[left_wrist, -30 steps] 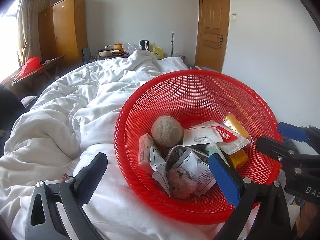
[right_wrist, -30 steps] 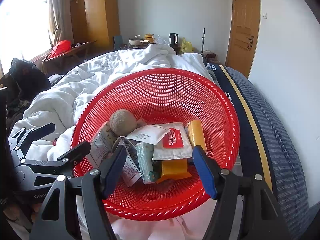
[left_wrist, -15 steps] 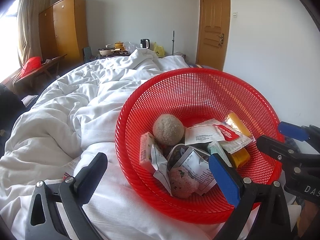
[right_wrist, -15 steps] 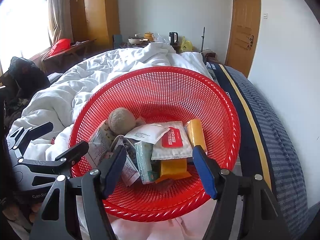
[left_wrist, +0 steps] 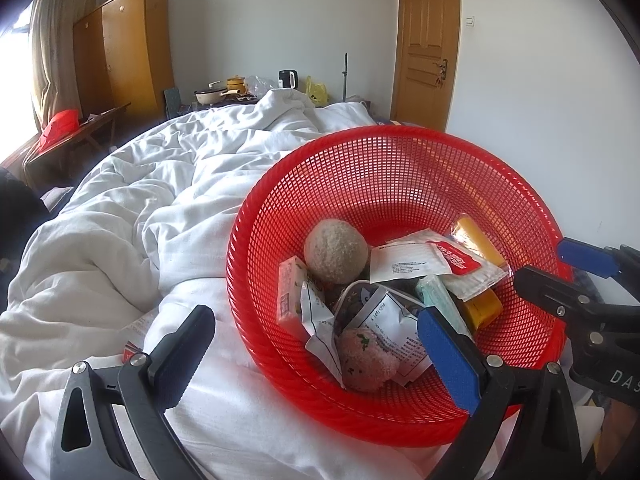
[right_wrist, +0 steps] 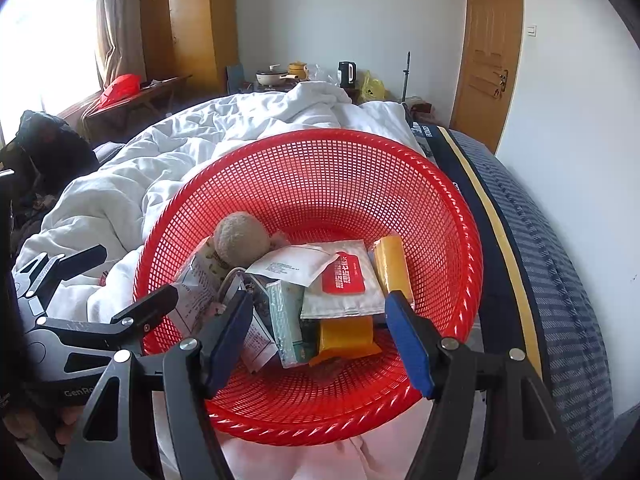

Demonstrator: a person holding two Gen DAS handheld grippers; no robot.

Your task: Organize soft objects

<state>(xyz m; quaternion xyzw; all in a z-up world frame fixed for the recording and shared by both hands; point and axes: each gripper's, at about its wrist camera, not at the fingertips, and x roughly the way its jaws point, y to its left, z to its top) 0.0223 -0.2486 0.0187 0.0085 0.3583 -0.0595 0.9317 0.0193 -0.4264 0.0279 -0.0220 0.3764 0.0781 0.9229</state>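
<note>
both jaws released, nothing held; red basket (right_wrist: 460, 216) tilted, mouth facing cams; yellow pack (right_wrist: 394, 266) lies lengthwise away.

Daylight came from a window (right_wrist: 36, 28) at the left and blew out to white there in both views. The room was bright, with soft shadows in the folds of the duvet (left_wrist: 120, 216). Both fisheye pictures were sharp at the centre, bent straight lines near the edges, and darkened to black corners.
</note>
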